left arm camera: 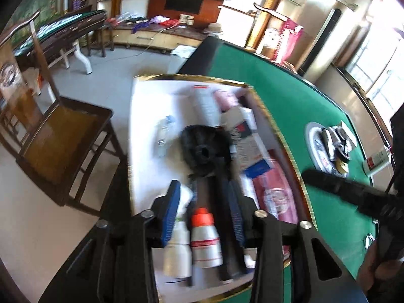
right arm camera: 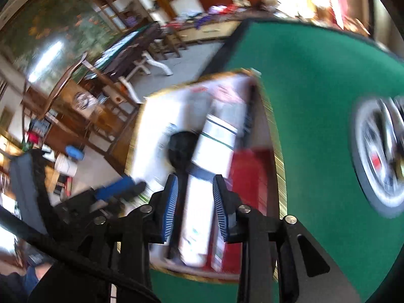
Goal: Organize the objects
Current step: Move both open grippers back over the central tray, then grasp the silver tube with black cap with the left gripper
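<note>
Both views are motion-blurred; no label or writing is legible. The gold-edged box (left arm camera: 262, 106) sits at the green tabletop's (left arm camera: 290, 96) left edge, packed with bottles, cartons and a black hair dryer (left arm camera: 202, 149). Open felt lies to its right, up to a plate (left arm camera: 313, 136). The left tool (left arm camera: 202, 202) and right tool (right arm camera: 194, 192) hang spread above the box, pinching nothing.

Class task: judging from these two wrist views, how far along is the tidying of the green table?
Done: bottles, cartons and a black hairdryer already lie in the gold-edged box. In hand: nothing; both tongs, left and right, hover open over the box. Left: the cluttered round plate and a small carton on the felt.
</note>
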The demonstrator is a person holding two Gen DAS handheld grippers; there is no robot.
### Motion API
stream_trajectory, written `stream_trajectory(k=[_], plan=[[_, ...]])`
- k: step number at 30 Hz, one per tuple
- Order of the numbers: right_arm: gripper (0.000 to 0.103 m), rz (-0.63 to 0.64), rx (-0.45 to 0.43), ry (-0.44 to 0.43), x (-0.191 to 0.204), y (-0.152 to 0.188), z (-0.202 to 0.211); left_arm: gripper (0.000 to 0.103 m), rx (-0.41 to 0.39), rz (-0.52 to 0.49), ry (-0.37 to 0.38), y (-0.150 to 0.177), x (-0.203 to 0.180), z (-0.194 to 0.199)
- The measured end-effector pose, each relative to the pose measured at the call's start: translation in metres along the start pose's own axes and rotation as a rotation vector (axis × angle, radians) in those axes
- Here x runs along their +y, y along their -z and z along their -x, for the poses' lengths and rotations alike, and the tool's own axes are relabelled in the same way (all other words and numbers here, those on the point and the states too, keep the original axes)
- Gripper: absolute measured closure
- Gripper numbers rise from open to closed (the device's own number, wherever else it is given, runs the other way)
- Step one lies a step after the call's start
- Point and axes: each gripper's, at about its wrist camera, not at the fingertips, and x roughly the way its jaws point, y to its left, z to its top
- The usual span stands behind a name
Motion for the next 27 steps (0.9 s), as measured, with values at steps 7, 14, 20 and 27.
stream_trajectory(k=[7, 14, 20, 27], plan=[[0.072, -0.208, -0.02, 0.063, -0.088, 0.043, 0.045, 0.066, 0.03, -0.112, 0.068, -0.001, -0.073, -0.011], [0.067, -0.369, -0.059, 0.121, -0.164, 0.085, 0.095, 0.066, 0.093, -0.212, 0.138, -0.001, -0.158, -0.03], [0.067, -0.436, -0.086, 0.135, -0.205, 0.111, 0.132, 0.066, 0.217, -0.201, 0.252, -0.032, -0.231, -0.075], [0.063, -0.464, -0.11, 0.162, -0.235, 0.137, 0.17, 0.066, 0.33, -0.073, 0.238, -0.082, -0.285, -0.163]])
